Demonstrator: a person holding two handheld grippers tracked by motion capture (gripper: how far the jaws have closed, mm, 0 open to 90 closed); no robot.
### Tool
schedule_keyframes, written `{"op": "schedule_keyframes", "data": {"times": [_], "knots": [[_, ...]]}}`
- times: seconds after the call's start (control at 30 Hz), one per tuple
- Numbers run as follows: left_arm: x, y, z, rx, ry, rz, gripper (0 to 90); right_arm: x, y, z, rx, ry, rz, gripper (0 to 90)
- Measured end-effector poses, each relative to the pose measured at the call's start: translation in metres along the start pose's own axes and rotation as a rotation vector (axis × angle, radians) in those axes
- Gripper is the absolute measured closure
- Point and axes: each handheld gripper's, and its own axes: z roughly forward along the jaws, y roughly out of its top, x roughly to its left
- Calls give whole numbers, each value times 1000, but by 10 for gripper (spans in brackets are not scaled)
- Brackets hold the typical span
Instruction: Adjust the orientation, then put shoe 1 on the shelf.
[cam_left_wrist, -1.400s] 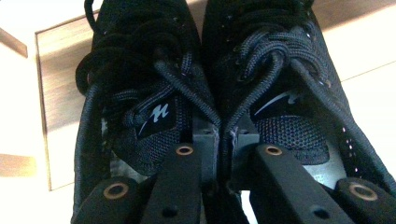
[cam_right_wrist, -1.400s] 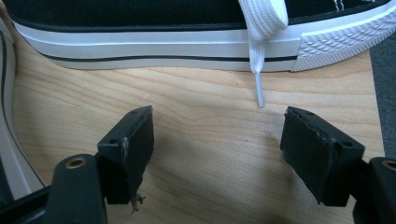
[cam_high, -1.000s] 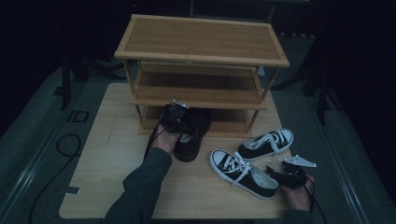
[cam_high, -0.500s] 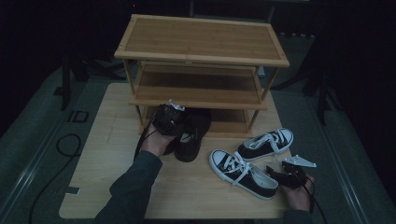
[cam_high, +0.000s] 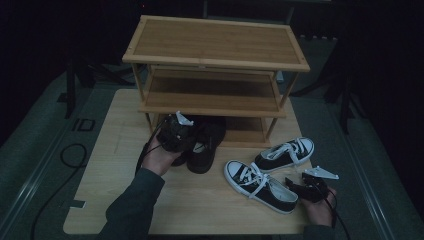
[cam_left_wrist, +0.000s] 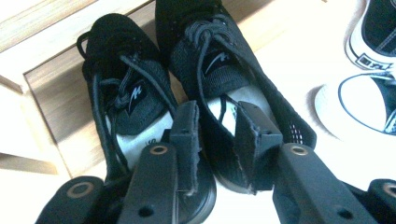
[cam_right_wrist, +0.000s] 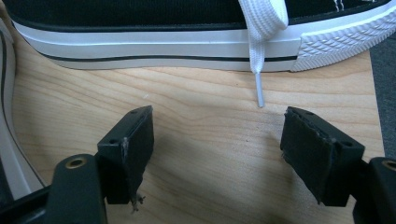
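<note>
1. A person's left gripper (cam_high: 177, 131) works at a pair of black mesh running shoes at the foot of a three-tier bamboo shoe rack (cam_high: 215, 47), on a pale wooden table (cam_high: 120, 125).

2. In the left gripper view, the left gripper's (cam_left_wrist: 217, 135) two black jaws straddle the heel collar of the right-hand black running shoe (cam_left_wrist: 224, 79): one pad sits in the shoe's opening, over the pale insole, the other against the knit outer wall. The jaws have just been closing on that collar and stand narrow, with the soft fabric between them.

3. The second black running shoe (cam_left_wrist: 126, 93) lies just beside the first, touching it; both show round cord laces and a small white logo on the tongue. Their toes point under the rack's bottom shelf.

4. The right gripper (cam_high: 300, 185) rests low at the table's near right edge. In the right gripper view, the right gripper's (cam_right_wrist: 217, 144) jaws stand wide apart with bare wood grain between them, and their foam pads look frayed at the edges.

5. Just beyond it lies a black canvas sneaker (cam_high: 260, 186) with a smooth white rubber sidewall, a ribbed toe bumper and flat white laces, one lace tip (cam_right_wrist: 258, 93) trailing onto the table.

6. Its partner sneaker (cam_high: 286, 154) lies near it, angled away toward the rack.
</note>
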Motion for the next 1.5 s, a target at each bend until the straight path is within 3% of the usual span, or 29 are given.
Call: {"op": "schedule_keyframes", "data": {"times": [0.5,0.97,1.23,1.5], "knots": [[-5,-28,-9,-22,-70,15,760,0,0,0,0,0,0,256],[-8,-47,-1,4,-86,22,769,0,0,0,0,0,0,256],[-9,-61,9,25,-92,16,776,0,0,0,0,0,0,256],[-15,-75,30,64,-115,19,847,0,0,0,0,0,0,256]]}}
